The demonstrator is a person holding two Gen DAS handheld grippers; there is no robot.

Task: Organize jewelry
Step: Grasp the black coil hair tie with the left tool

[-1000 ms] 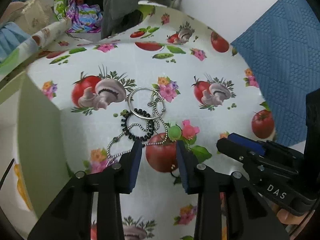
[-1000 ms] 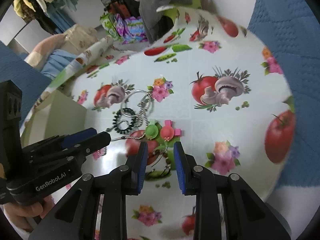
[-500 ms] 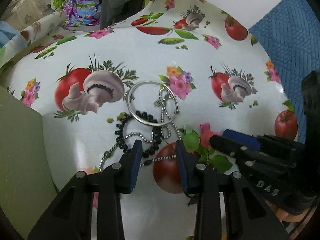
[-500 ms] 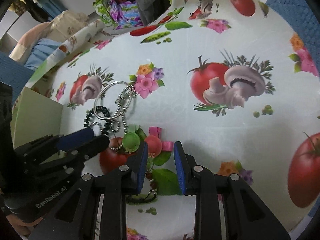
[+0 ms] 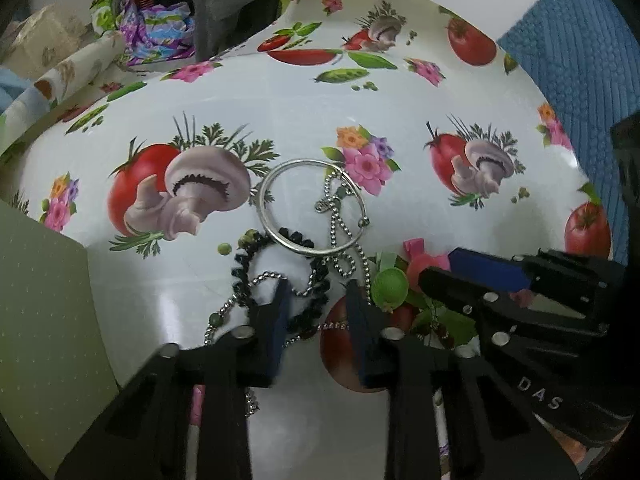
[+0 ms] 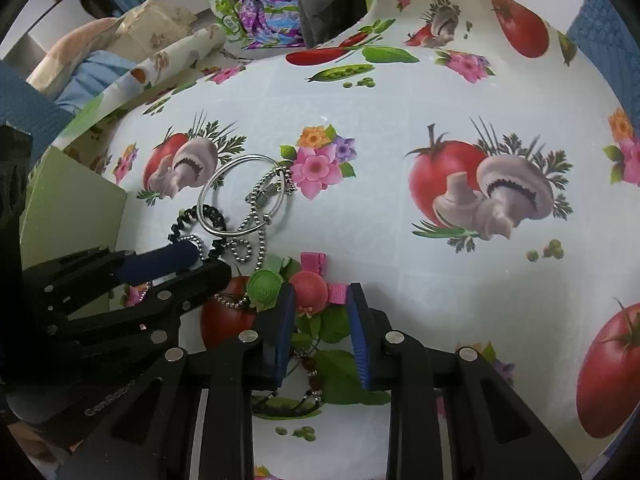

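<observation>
Left gripper [image 5: 316, 292] closing over the jewelry tangle, right gripper [image 6: 320, 300] straddling the pink hat clip [image 6: 310, 290].
Left jaws are narrowing with the black bead bracelet [image 5: 316, 300] and ball chain [image 5: 340, 236] lying between them, pads not yet pinching; the chain is threading through the silver bangle [image 5: 312, 208], so lifting now is likely dragging the whole knot along or letting the beads slip. Beside it the green hat clip [image 5: 389, 285] is sitting close enough to get snagged. Right jaws are standing partly open, both pads off the pink clip; closing off-centre is risking squirting it out, and the two grippers are crowding each other on the tablecloth [image 6: 400, 120].
</observation>
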